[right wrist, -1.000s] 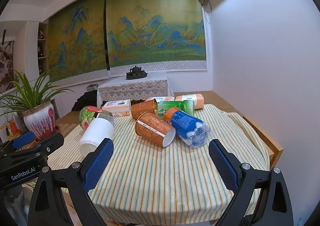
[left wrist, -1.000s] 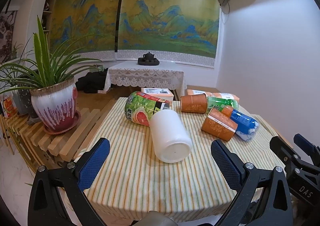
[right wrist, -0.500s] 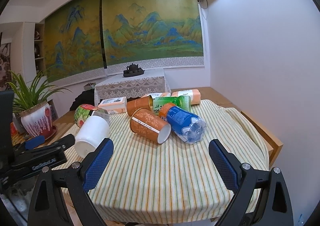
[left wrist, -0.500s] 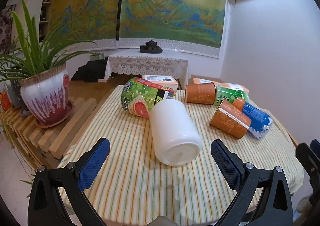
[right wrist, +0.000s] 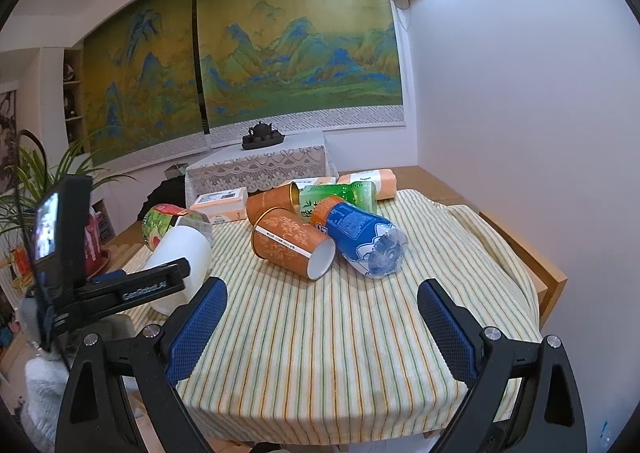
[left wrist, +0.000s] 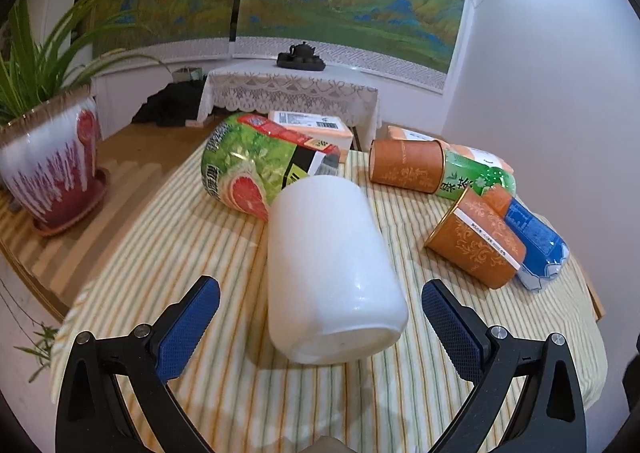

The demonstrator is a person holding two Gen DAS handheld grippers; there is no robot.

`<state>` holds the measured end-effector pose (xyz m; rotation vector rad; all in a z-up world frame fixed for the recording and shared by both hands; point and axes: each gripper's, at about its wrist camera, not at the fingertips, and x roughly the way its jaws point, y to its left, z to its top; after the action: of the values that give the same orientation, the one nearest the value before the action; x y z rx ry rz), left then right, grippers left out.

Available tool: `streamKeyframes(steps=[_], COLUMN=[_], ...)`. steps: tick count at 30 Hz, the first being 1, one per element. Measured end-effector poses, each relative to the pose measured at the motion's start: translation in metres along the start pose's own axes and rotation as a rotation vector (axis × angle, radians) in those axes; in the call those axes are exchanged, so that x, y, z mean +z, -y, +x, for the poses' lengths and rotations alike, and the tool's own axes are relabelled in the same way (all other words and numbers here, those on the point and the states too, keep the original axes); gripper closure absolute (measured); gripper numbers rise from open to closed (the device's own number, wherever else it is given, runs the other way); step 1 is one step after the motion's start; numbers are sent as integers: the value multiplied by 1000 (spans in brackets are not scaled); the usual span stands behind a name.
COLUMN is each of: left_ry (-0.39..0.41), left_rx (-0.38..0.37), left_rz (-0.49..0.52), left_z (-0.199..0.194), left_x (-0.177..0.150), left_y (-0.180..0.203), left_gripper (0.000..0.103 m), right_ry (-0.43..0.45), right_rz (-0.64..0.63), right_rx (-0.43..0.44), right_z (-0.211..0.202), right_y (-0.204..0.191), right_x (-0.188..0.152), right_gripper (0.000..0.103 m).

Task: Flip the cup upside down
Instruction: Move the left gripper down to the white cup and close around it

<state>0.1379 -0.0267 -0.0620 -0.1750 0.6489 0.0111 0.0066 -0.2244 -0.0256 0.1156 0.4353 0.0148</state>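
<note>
A white cup (left wrist: 328, 269) lies on its side on the striped tablecloth (left wrist: 200, 237), its closed base toward me. My left gripper (left wrist: 320, 325) is open, its blue pads on either side of the cup's base end, not touching it. The cup also shows in the right wrist view (right wrist: 180, 257), partly hidden behind the left gripper's body. My right gripper (right wrist: 322, 327) is open and empty over the cloth's front part, well short of the orange cups.
An orange paper cup (left wrist: 476, 249), a second orange cup (left wrist: 406, 167), a green bottle (left wrist: 476, 179), a blue bottle (left wrist: 532, 241) and a green grapefruit can (left wrist: 256, 169) lie behind the white cup. A potted plant (left wrist: 52, 165) stands on a slatted bench at left. A wall is at right.
My left gripper has moved forward and down, so the white cup now lies between its pads. My right gripper has shifted slightly and stays open.
</note>
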Motion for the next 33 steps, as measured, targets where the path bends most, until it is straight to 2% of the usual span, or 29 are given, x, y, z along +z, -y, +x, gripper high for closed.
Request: streamKeyframes(steps=[4, 8, 12, 17, 23, 33], left_ry=[-5, -12, -30, -24, -48, -60], left_rx=[-7, -9, -46, -47, -89, -131], left_rz=[-12, -27, -47, -43, -81, -66], left_z=[7, 8, 7, 1, -13, -44], left_x=[0, -1, -1, -5, -14, -39], left_y=[1, -1, -3, -1, 3, 30], left_gripper=[3, 17, 26, 26, 26, 26], right_ry=[-3, -12, -13, -12, -16, -22], right_rz=[5, 15, 19, 16, 20, 25], right_rx=[-5, -5, -5, -4, -5, 1], right_z=[1, 2, 3, 3, 3, 1], right_y=[3, 6, 6, 6, 7, 7], right_x=[0, -1, -2, -2, -2, -5], right_gripper=[9, 9, 9, 9, 9, 9])
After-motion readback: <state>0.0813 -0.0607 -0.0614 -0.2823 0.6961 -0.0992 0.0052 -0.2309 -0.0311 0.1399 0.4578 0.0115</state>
